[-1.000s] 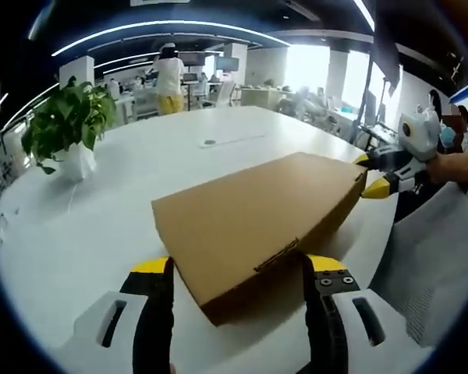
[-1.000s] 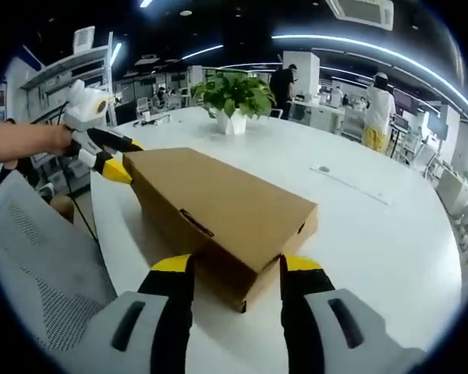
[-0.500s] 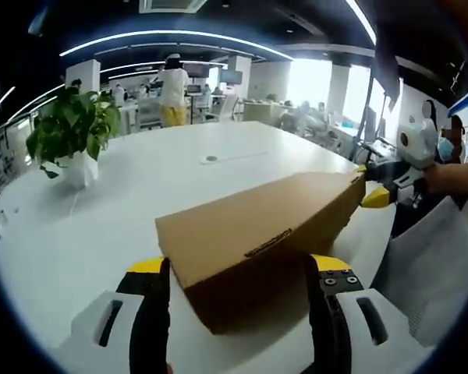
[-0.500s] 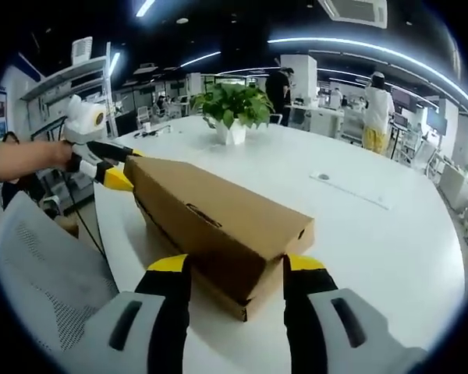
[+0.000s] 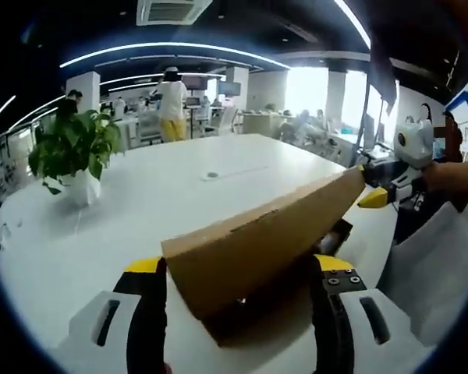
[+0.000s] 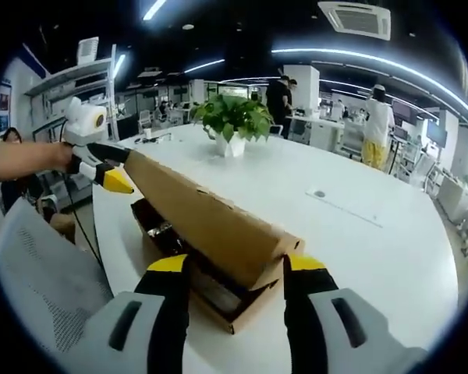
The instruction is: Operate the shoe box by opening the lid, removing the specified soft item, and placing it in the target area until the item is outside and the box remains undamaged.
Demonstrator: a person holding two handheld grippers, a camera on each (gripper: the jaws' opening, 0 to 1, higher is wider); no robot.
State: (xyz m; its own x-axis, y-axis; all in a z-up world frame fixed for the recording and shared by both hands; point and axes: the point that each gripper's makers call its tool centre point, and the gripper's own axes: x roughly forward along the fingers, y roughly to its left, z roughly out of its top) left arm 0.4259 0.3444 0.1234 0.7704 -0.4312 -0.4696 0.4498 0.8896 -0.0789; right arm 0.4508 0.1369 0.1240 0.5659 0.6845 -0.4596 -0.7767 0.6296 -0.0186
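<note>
A brown cardboard shoe box stands on the white table (image 6: 366, 241). Its lid (image 6: 203, 212) is tilted up on one long edge. The base (image 6: 253, 308) shows beneath, with something dark (image 6: 168, 230) inside that I cannot make out. My right gripper (image 6: 232, 265) grips the near end of the lid between its yellow-tipped jaws. The left gripper (image 6: 113, 167) clamps the far corner, one jaw above and one below. From the other end, the raised lid (image 5: 257, 241) sits between my left gripper's (image 5: 234, 269) jaws, with the right gripper (image 5: 372, 187) at the far corner.
A potted plant (image 5: 70, 148) (image 6: 234, 117) stands further in on the table. A grey mesh chair back (image 6: 39, 288) (image 5: 437, 265) is close to the table edge beside the box. People (image 5: 171, 86) and desks are in the office behind.
The lid has swung up from nearly flat to steeply tilted, and the box's inside now shows. Both grippers rose with it, still on its two ends.
</note>
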